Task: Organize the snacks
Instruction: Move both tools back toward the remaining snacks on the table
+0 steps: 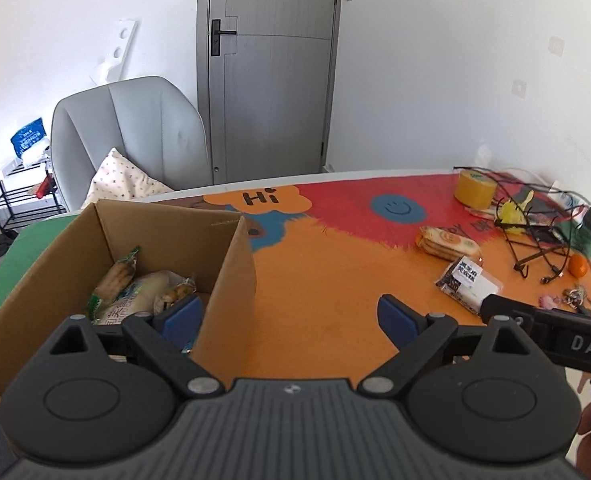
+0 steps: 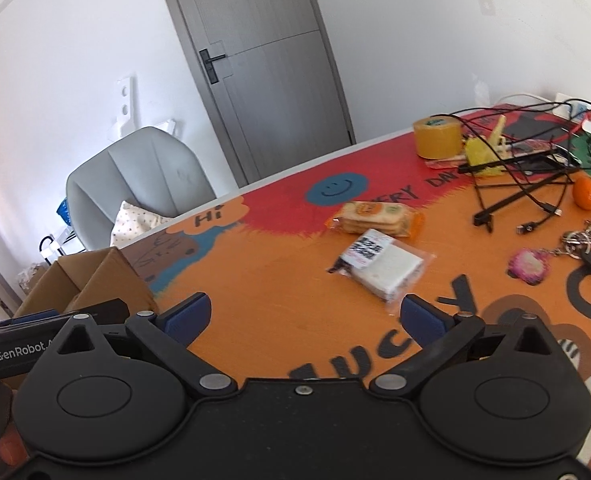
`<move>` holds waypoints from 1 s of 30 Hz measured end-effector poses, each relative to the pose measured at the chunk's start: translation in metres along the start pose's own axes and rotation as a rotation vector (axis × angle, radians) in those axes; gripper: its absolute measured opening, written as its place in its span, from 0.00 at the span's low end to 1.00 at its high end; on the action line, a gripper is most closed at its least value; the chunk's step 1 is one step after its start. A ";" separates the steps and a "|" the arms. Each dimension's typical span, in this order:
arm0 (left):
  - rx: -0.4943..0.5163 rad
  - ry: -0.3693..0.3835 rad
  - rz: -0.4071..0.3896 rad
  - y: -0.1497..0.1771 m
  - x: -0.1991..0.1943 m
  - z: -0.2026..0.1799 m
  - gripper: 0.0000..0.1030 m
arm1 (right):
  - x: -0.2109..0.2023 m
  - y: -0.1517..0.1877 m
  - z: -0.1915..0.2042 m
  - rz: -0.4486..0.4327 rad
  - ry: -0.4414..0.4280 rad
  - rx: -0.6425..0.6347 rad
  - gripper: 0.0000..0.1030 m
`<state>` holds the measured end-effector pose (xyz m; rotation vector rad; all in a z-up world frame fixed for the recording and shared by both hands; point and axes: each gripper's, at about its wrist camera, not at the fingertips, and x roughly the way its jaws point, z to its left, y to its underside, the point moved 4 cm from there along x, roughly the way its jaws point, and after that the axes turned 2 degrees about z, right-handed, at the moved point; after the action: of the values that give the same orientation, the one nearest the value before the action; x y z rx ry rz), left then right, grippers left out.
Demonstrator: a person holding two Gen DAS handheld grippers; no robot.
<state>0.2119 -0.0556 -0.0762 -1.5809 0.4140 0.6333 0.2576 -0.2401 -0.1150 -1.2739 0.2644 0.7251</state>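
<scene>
A cardboard box stands at the table's left and holds several wrapped snacks. It also shows in the right wrist view. My left gripper is open and empty, straddling the box's right wall. A cracker pack and a clear white-and-black snack pack lie on the colourful tablecloth; both show in the left wrist view too, cracker pack and clear pack. My right gripper is open and empty, low over the table just short of the clear pack.
A yellow tape roll, tangled black cables, an orange, keys with a pink charm crowd the right side. A grey chair and a door stand behind the table.
</scene>
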 end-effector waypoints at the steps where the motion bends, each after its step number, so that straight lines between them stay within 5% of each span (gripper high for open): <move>1: 0.003 -0.015 0.002 0.000 0.001 -0.003 0.92 | -0.001 0.000 -0.005 0.000 0.004 0.005 1.00; 16: 0.016 0.028 -0.023 -0.017 0.011 -0.047 0.93 | 0.003 -0.007 -0.065 -0.012 0.038 0.089 0.97; 30: 0.044 0.106 0.033 -0.020 0.058 -0.105 0.93 | 0.018 -0.017 -0.112 -0.004 0.061 0.162 0.73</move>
<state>0.2854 -0.1506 -0.0931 -1.5728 0.5305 0.5632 0.3047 -0.3399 -0.1447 -1.1433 0.3636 0.6488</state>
